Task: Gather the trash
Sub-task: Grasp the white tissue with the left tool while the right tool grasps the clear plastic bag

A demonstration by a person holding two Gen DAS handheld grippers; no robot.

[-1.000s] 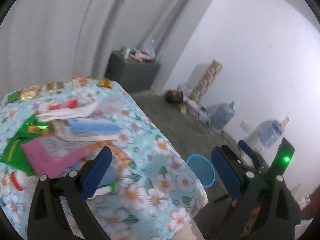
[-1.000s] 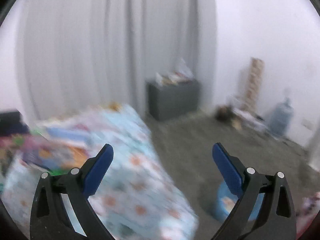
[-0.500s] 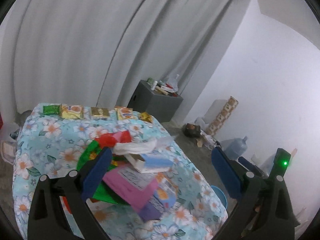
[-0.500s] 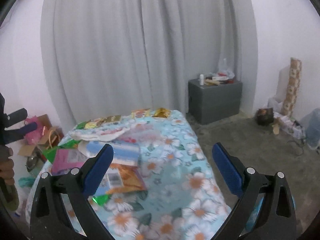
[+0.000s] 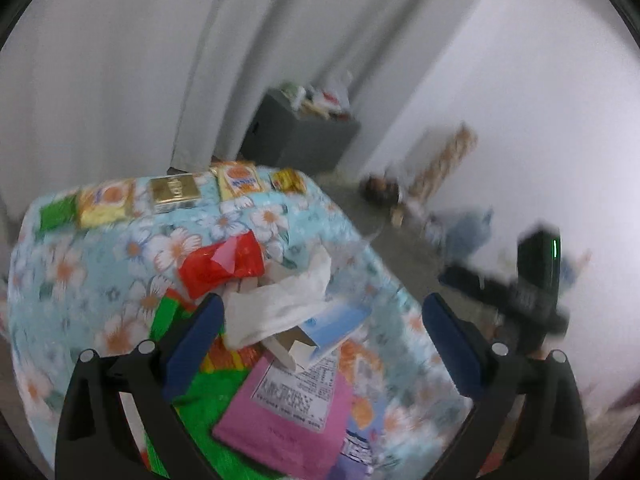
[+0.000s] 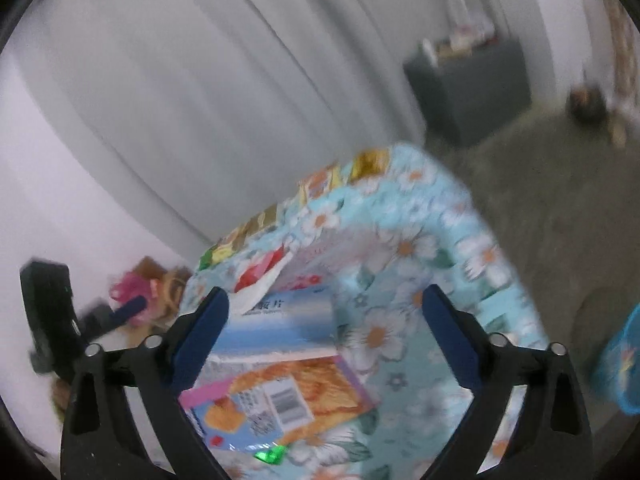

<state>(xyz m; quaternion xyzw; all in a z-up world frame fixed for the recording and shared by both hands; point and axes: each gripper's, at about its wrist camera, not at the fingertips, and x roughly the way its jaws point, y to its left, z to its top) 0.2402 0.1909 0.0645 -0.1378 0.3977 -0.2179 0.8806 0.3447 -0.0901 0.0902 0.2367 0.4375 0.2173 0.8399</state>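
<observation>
Floral cloth (image 5: 168,248) covers a table heaped with trash: a white tissue (image 5: 280,304), a red wrapper (image 5: 220,260), a blue-and-white box (image 6: 280,320) and a pink packet (image 5: 288,412). Both the left gripper (image 5: 320,336) and the right gripper (image 6: 324,328) hang above the pile, jaws wide apart and empty, the right's having just narrowed slightly. Risk: the overlapping pieces may slide or spill over the table edge if one is pinched from beneath, missing the blue bin (image 6: 624,364) on the floor.
</observation>
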